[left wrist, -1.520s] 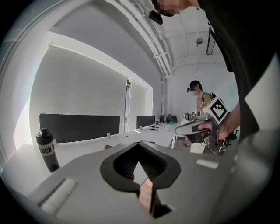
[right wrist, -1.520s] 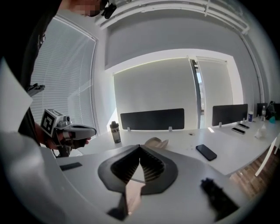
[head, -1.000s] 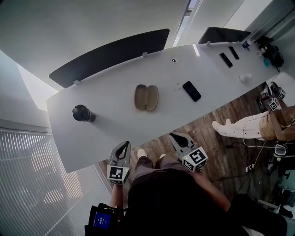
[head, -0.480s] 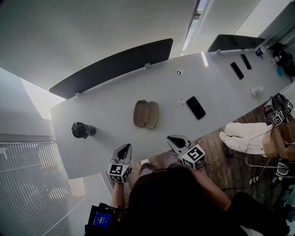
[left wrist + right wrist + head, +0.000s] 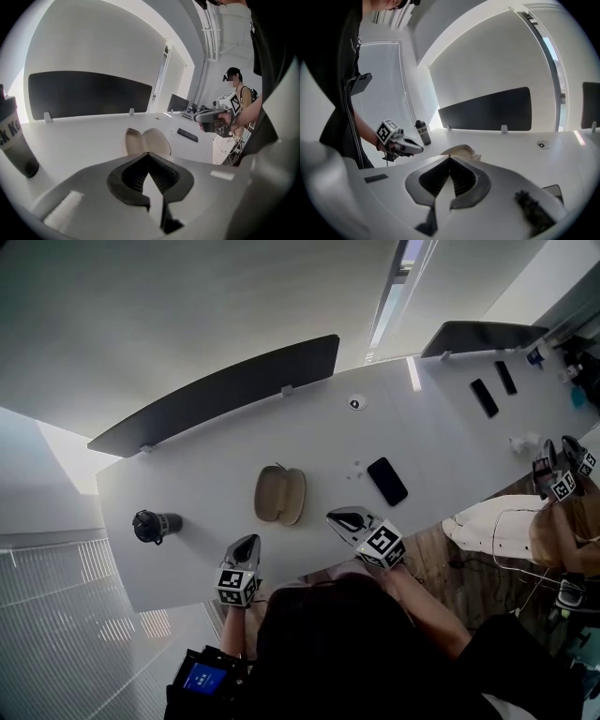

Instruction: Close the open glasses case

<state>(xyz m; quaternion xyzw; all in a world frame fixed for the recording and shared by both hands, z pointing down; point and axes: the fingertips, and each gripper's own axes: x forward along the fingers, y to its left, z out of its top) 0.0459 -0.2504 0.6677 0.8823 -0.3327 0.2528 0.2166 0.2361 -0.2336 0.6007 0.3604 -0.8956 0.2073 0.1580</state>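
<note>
Since one second before, left claw point(image 5: 247, 545) and right claw point(image 5: 336, 517) had moved forward over the bench point(image 5: 206, 474) edge, nearer the glasses case point(image 5: 279, 494). Both were closed tight and empty. The case lay open on the bench, ahead between them.

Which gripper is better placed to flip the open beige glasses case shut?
Right, probably. The right gripper, jaws shut, sits beside one half of the open beige glasses case, ready to tip it over. The left gripper, also shut, faces the case's end.
</note>
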